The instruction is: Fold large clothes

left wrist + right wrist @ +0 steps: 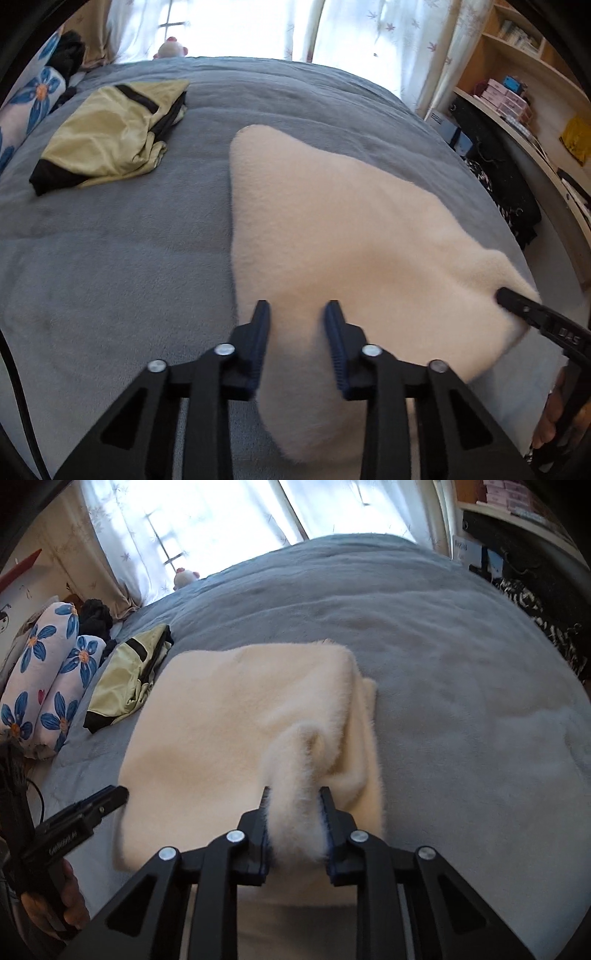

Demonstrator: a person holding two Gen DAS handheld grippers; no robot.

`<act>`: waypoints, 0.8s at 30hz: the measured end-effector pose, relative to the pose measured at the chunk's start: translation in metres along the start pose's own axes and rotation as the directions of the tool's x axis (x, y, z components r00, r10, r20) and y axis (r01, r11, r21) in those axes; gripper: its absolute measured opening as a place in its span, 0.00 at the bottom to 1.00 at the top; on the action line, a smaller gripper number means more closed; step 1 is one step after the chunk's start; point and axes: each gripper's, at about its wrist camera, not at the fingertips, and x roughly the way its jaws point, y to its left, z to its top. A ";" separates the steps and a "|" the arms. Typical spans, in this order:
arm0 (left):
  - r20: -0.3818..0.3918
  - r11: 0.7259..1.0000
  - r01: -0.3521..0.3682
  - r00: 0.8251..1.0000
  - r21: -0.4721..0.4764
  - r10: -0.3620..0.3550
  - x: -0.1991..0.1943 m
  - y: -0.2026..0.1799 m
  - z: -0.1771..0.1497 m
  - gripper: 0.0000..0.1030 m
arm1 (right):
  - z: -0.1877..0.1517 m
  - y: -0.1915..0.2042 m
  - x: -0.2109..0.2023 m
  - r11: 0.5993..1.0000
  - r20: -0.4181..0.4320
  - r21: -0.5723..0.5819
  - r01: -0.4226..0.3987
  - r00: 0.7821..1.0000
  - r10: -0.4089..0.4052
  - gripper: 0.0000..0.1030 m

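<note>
In the right wrist view, the right tool [293, 812] fills the bottom of the frame, its jaws clamped on a fuzzy roll of the cream garment [236, 709]. The garment lies folded on the grey blanket [461, 657] of the bed, in the middle of the frame, with a lower layer sticking out along its right edge. At lower left a hand [70, 897] holds the left tool [110, 797], whose tip touches the garment's near left edge.

In the left wrist view, the left tool's jaws stand a little apart at the bottom, with the fleece lying between and under them; whether the pads press on it I cannot tell. The right tool pokes in from the lower right edge, its tip buried in the garment's corner.

Further back, at left centre, a yellow-green garment with black trim [129, 675] lies crumpled on the blanket. Beside it, at the left edge, sit pillows with blue flowers [48, 679] and a dark bundle [96, 618]. At the far edge of the bed a small plush toy [184, 576] sits below bright white curtains [184, 520]. Wooden shelves [517, 74] with boxes fill the upper right of the left wrist view.
</note>
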 end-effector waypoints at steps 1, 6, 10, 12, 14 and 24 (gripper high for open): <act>0.009 1.000 -0.011 1.000 0.021 0.011 -0.002 -0.004 -0.001 0.26 | -0.007 -0.005 -0.011 1.000 0.021 0.012 -0.002 1.000 0.002 0.16; 0.019 0.995 -0.006 1.000 0.095 0.004 0.002 -0.018 -0.023 0.26 | -0.058 -0.033 0.024 0.993 -0.062 0.112 0.038 0.998 -0.031 0.16; 0.051 0.980 -0.076 0.996 0.184 0.068 0.003 -0.033 -0.033 0.26 | -0.069 -0.045 0.037 0.985 -0.053 0.172 0.017 0.999 -0.008 0.17; 0.044 0.977 -0.082 0.996 0.197 0.074 0.000 -0.035 -0.032 0.33 | -0.059 -0.041 0.025 0.988 -0.051 0.153 0.017 0.999 -0.009 0.21; 0.016 0.980 -0.036 0.999 0.193 0.034 -0.003 -0.034 -0.027 0.51 | -0.046 -0.039 0.013 0.990 -0.041 0.143 0.012 0.999 -0.007 0.25; -0.013 0.993 0.100 0.995 0.065 -0.100 0.014 -0.008 0.043 0.63 | 0.043 -0.065 0.050 0.975 -0.003 0.219 -0.036 0.999 0.038 0.55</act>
